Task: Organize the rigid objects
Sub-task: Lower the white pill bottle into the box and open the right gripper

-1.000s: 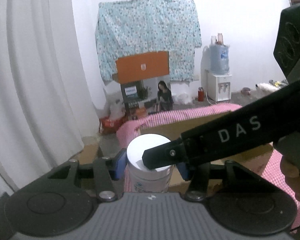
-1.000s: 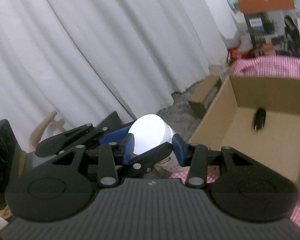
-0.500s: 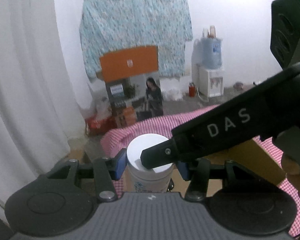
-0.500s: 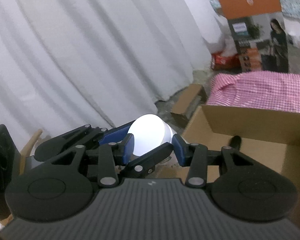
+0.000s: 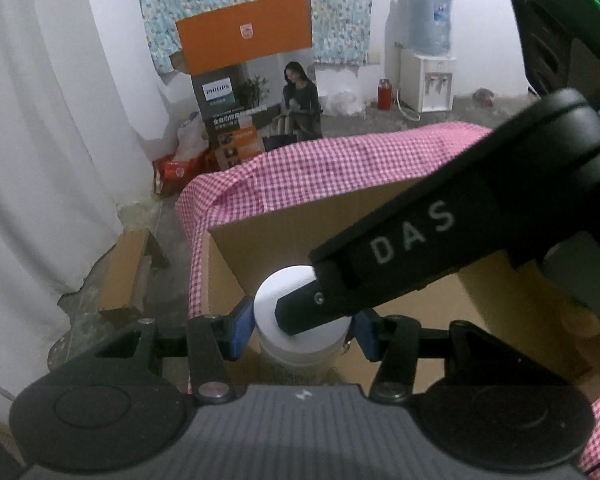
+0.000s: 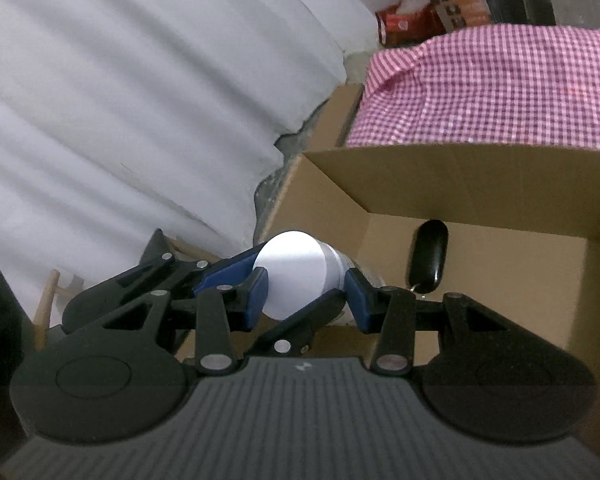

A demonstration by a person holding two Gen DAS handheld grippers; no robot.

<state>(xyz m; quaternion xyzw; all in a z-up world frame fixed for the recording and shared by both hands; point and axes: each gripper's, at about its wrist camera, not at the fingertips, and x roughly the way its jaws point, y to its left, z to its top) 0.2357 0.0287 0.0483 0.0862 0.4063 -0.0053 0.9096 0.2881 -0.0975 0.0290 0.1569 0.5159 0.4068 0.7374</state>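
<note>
A white-lidded jar (image 5: pixel 300 334) is clamped between the blue pads of both grippers. My left gripper (image 5: pixel 300 326) is shut on its sides, and the right gripper's black finger, marked DAS (image 5: pixel 412 240), crosses over its lid. In the right wrist view my right gripper (image 6: pixel 306 294) is shut on the same jar (image 6: pixel 296 276), which hangs over the near left corner of an open cardboard box (image 6: pixel 440 184). A black oblong object (image 6: pixel 428 256) lies inside the box against its back wall.
The box sits on a pink checked cloth (image 5: pixel 332 168). White curtains (image 6: pixel 120 100) hang to the left. A Philips carton (image 5: pixel 256 92) and a water dispenser (image 5: pixel 426 56) stand on the floor beyond. A small cardboard piece (image 5: pixel 128 268) lies on the floor.
Both grippers have carried the jar forward and down, from beside the box to over its near left corner. The grip on the jar is unchanged.
</note>
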